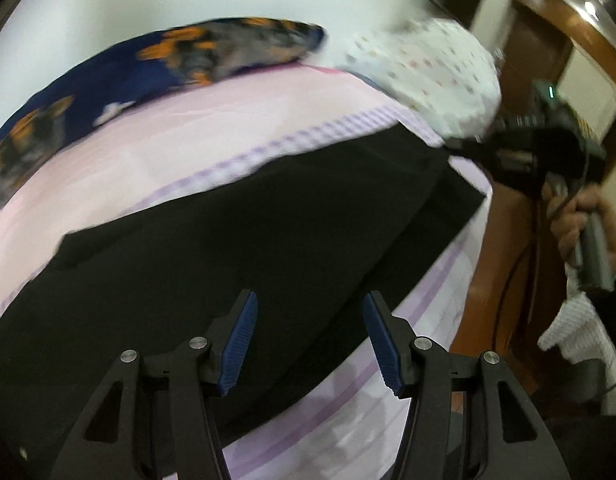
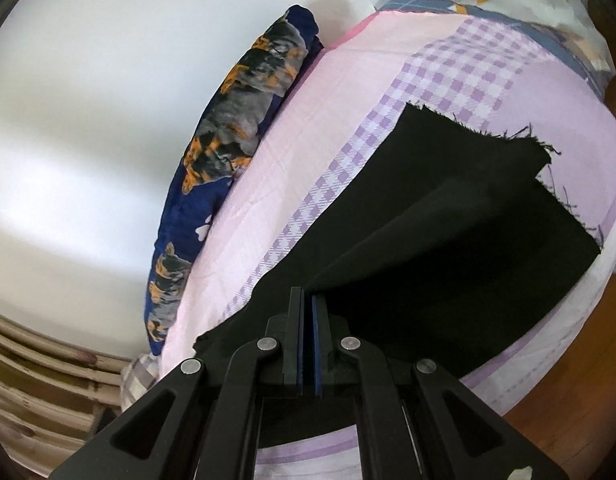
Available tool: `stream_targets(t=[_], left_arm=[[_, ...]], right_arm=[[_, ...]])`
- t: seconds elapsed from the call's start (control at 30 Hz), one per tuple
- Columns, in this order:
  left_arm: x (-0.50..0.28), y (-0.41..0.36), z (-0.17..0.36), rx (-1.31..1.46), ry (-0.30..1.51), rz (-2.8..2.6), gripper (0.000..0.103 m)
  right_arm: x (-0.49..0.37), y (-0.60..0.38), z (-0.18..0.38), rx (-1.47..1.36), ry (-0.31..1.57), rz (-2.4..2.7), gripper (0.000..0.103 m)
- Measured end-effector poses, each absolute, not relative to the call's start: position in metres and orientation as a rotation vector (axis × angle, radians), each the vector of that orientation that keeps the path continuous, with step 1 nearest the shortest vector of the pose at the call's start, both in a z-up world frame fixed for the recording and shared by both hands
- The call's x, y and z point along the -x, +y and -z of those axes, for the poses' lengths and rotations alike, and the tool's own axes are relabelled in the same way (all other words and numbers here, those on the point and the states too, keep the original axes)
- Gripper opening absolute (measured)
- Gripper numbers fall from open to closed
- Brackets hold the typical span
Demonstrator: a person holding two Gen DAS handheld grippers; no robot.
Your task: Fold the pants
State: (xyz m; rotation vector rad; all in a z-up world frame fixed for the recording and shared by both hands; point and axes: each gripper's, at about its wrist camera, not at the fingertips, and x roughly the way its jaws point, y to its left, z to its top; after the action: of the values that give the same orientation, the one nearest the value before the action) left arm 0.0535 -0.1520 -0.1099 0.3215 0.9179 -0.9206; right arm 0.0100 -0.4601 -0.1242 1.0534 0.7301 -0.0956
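Right gripper (clamped) on pants

Readable text: none in either view
Labels or brands: none to be made out
Numbers or signs: none legible

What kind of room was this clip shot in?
Most likely a bedroom: black pants lie on a bed with a pink and lilac checked sheet, a dog-print pillow rests against a white wall.
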Motion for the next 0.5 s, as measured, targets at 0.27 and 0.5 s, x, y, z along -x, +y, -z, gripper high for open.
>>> stream_targets(t=[0.27,0.5], left_arm=[[-0.043,-0.210,0.140,-0.459,0.906,0.880,0.037],[-0.033,-0.224,0.149,-0.514,0.906,0.848,0.011]], right_arm=[[0.001,-0.461,0.129,-1.074,0.717,0.077,0.004],[0.013,-0.462,0.149,-1.093,0.706,0.076,0.012]])
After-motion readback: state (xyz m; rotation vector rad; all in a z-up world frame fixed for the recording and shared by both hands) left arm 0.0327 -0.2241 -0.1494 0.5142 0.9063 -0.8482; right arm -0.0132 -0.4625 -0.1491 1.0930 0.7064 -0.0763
